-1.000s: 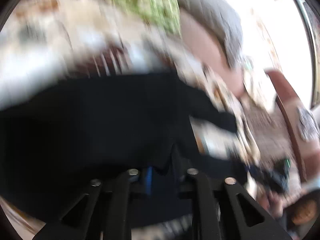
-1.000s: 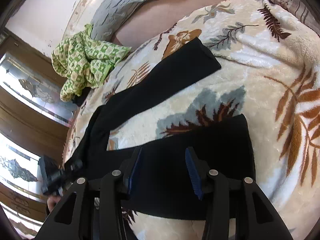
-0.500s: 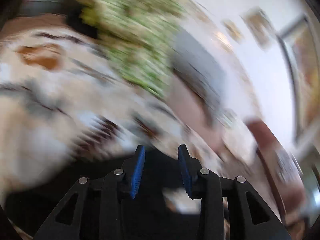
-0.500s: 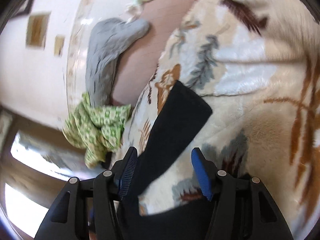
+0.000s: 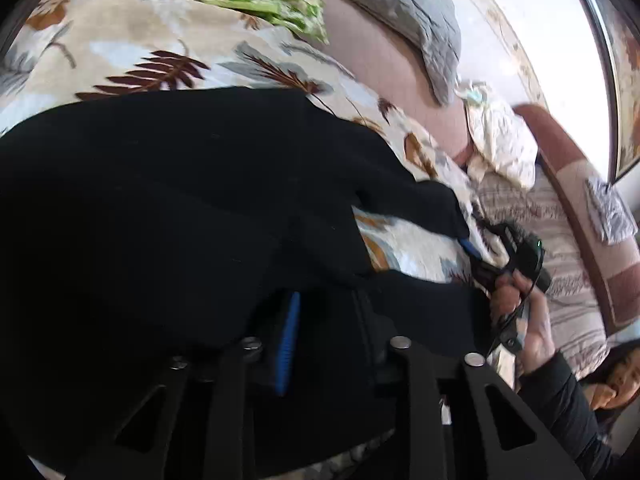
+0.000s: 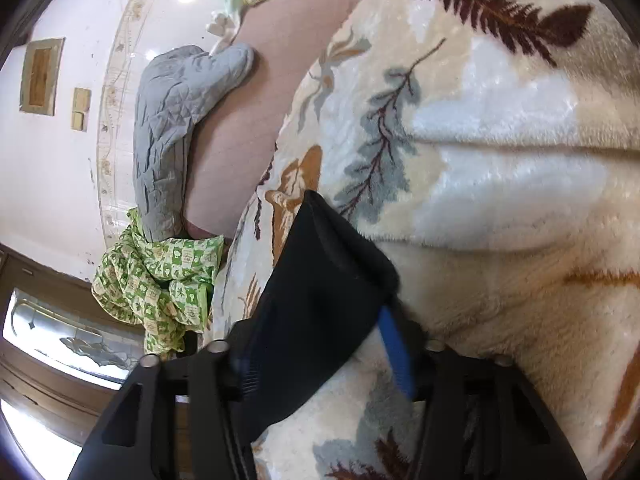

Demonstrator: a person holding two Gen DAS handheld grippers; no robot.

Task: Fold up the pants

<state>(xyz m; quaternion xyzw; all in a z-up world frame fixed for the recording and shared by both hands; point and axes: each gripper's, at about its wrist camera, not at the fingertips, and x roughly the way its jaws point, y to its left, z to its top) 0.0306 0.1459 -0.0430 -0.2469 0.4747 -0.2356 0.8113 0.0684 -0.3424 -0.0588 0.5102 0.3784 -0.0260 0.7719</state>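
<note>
The black pants [image 5: 168, 200] lie on a leaf-patterned blanket [image 5: 132, 48]. In the left wrist view my left gripper [image 5: 324, 332] sits low over the waist end, black cloth bunched between its fingers and hiding the right pad; only the blue left pad [image 5: 289, 340] shows. The far leg end [image 5: 424, 204] reaches the right gripper [image 5: 480, 256], held in a hand. In the right wrist view that leg end [image 6: 320, 300] lies between the wide-set fingers of my right gripper [image 6: 320, 348], its blue pad [image 6: 394, 344] at the cloth's right edge.
A green patterned cloth [image 6: 156, 280] and a grey quilted pillow [image 6: 176, 120] lie at the bed's far edge against a white wall. A brown headboard [image 5: 576, 200] and striped bedding [image 5: 540, 240] are at the right. A person's face [image 5: 620, 376] shows low right.
The left gripper swung up off the pants and came back down onto the waist end. The right gripper moved from the near leg to the far leg's end, which now lies between its fingers.
</note>
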